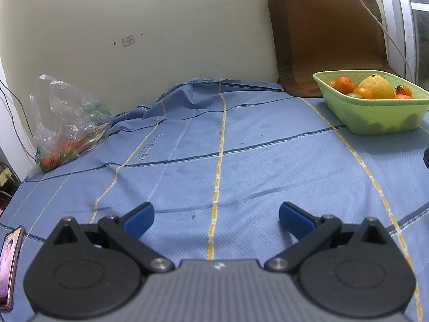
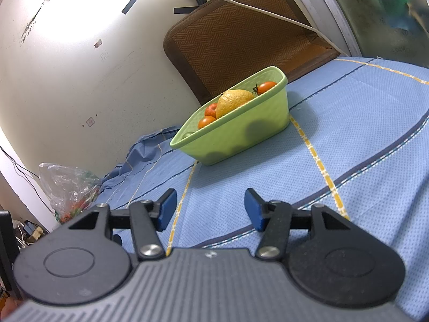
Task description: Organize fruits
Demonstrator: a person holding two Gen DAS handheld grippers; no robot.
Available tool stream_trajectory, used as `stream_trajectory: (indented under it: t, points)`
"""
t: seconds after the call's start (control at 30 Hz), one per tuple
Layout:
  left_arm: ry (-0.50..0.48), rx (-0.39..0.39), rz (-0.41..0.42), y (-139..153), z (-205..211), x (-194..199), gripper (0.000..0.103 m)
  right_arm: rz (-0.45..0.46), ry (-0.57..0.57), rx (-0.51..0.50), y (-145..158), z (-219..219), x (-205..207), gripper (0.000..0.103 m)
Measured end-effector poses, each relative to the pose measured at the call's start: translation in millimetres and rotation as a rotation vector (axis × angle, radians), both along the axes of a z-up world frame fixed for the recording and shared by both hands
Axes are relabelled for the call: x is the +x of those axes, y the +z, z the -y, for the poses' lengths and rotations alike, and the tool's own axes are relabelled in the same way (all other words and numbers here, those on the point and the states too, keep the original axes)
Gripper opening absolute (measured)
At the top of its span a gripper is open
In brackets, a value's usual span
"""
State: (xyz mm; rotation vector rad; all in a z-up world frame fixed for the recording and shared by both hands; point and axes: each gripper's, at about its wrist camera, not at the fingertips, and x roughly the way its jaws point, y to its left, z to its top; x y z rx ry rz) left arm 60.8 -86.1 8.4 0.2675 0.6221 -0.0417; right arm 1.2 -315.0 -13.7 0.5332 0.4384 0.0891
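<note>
A light green basket (image 1: 375, 118) (image 2: 241, 131) stands on the blue cloth at the far right in the left wrist view, holding oranges (image 1: 344, 84) (image 2: 211, 110), a big yellow citrus (image 1: 376, 87) (image 2: 233, 100) and a small tomato (image 1: 403, 90) (image 2: 266, 87). A clear plastic bag (image 1: 67, 123) (image 2: 69, 187) with more small red and orange fruit lies at the far left by the wall. My left gripper (image 1: 215, 221) is open over bare cloth, nothing between its blue pads. My right gripper (image 2: 210, 208) is open too, empty, pointing at the basket from a short distance.
A blue cloth (image 1: 214, 161) with yellow stripes covers the surface and is rumpled near the wall. A brown woven cushion (image 1: 327, 40) (image 2: 241, 37) leans on the wall behind the basket. A phone (image 1: 9, 263) lies at the left edge. Cables hang along the wall.
</note>
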Motion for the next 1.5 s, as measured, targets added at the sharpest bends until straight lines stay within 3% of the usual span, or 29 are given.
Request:
stream_trajectory:
  t: [1.5]
  points:
    - [-0.022, 0.006, -0.023, 0.8, 4.2, -1.5, 0.103, 0.001, -0.001, 0.001, 0.3, 0.7, -0.7, 0.061]
